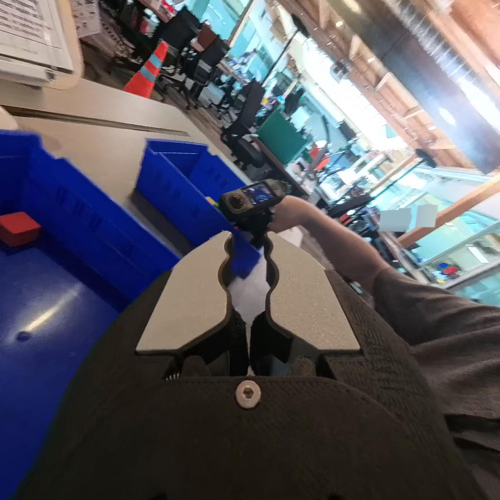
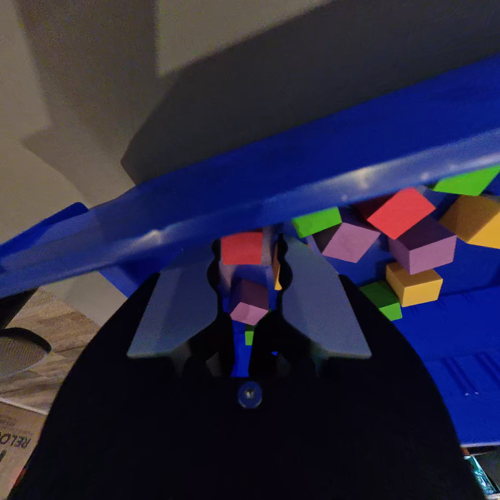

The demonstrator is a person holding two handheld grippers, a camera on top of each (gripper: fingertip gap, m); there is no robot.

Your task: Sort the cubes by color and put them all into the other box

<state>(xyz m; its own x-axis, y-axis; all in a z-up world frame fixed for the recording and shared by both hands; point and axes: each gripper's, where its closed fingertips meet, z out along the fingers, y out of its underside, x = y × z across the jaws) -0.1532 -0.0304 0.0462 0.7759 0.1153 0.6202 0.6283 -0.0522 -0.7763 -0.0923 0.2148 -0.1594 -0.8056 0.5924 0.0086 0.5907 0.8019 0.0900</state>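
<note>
The right gripper (image 2: 247, 273) dips inside the blue plastic bin (image 2: 270, 194), fingers apart around a red foam block (image 2: 241, 248). It could bump the bin's wall. The left gripper (image 1: 248, 249), fingers apart and holding nothing, hovers beside another blue bin (image 1: 67, 205).

Orange cone (image 1: 148, 71) blurred, papers (image 1: 29, 35) cut off (upper left), green block (image 2: 249, 335) mostly behind fingers.

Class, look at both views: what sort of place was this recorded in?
Probably an open-plan workshop or lab office: rows of desks with office chairs, an orange traffic cone, and blue plastic bins on a worktable.
</note>
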